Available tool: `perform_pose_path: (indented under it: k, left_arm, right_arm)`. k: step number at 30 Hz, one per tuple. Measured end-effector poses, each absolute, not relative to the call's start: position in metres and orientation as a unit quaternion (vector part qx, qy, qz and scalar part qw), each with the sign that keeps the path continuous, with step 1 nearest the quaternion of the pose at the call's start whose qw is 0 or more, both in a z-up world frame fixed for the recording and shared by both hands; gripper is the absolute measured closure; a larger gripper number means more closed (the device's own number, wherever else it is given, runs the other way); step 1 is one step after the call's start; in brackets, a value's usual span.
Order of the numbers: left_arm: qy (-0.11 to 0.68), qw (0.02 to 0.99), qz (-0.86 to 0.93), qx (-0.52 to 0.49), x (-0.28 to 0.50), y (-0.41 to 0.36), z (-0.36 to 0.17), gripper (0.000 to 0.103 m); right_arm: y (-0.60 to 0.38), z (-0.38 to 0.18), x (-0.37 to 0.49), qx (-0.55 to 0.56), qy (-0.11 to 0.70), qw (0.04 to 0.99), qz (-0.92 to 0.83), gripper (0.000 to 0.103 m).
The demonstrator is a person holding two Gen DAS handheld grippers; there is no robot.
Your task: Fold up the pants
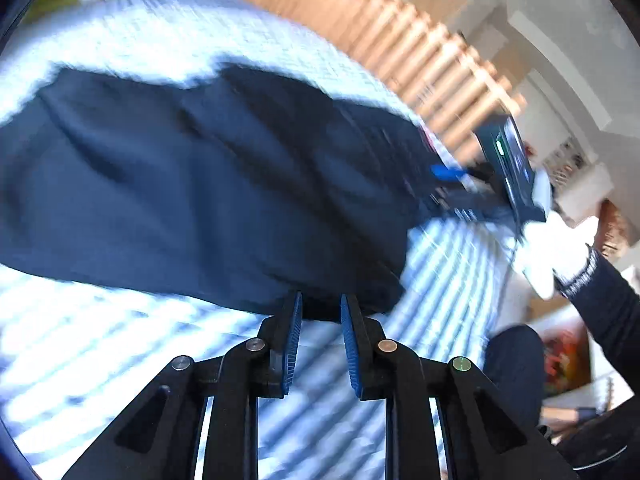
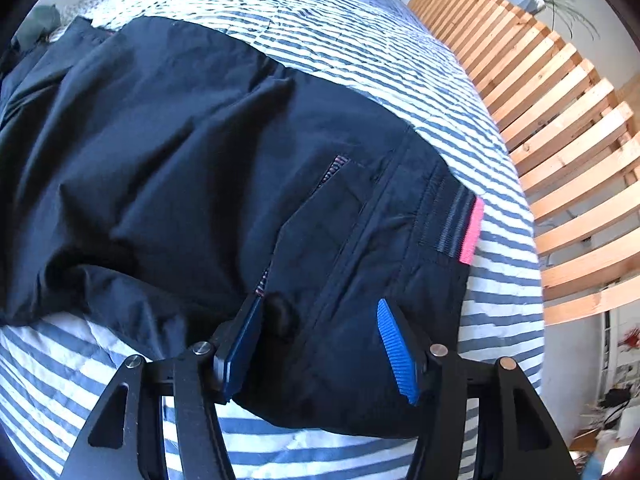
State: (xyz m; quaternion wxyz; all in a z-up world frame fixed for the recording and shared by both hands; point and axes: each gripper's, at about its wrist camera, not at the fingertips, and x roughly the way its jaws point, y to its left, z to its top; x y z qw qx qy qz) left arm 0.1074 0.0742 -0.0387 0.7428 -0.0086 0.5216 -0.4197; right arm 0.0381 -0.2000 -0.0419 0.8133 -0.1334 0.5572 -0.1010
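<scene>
A: Two sets of tongs are working over the bed. Nearest in its own view, the left gripper [image 1: 320,312] is standing slightly parted, released, with nothing between its blue ribbed pads; the near hem of the dark navy fabric pants [image 1: 192,184] is lying just beyond its tips.

B: And the right gripper [image 2: 320,320]?

A: Its jaws are standing wide over the waistband corner. Fabric is lying between the pads, but they are not pressing on it, so it is grasping nothing. A gloved hand [image 1: 552,248] is carrying it at the right.

B: How are the pants lying?

A: Spread on the blue-and-white striped quilt [image 2: 360,40], long axis running left to right, waistband with its pink tab [image 2: 472,232] at the right. Beyond the quilt, wooden slats [image 2: 560,140] are standing.

B: Any writing?

A: White lettering on the dark cuff, too blurred to read.
</scene>
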Motion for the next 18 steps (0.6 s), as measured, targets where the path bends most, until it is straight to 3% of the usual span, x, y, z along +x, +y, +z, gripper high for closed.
perform_pose_path:
  k: [3, 5, 6, 12, 18]
  left_arm:
    - [0.504, 0.786, -0.357, -0.044, 0.15, 0.126, -0.017, 0.075]
    - [0.498, 0.81, -0.301, -0.067, 0.187, 0.16, -0.01, 0.049]
    - [0.499, 0.823, -0.265, -0.068, 0.211, 0.178, -0.008, 0.045]
    - [0.51, 0.847, -0.147, -0.026, 0.302, 0.235, -0.019, 0.044]
    - [0.552, 0.821, -0.147, 0.02, 0.332, 0.237, -0.049, 0.029]
  right_arm:
    - [-0.196, -0.039, 0.037, -0.137, 0.554, 0.815, -0.103, 0.049]
    - [-0.192, -0.042, 0.037, -0.148, 0.553, 0.813, -0.106, 0.049]
    - [-0.191, -0.044, 0.038, -0.152, 0.553, 0.812, -0.109, 0.049]
    - [-0.184, -0.043, 0.04, -0.147, 0.555, 0.811, -0.116, 0.049]
    - [-0.183, -0.046, 0.045, -0.148, 0.56, 0.806, -0.121, 0.049]
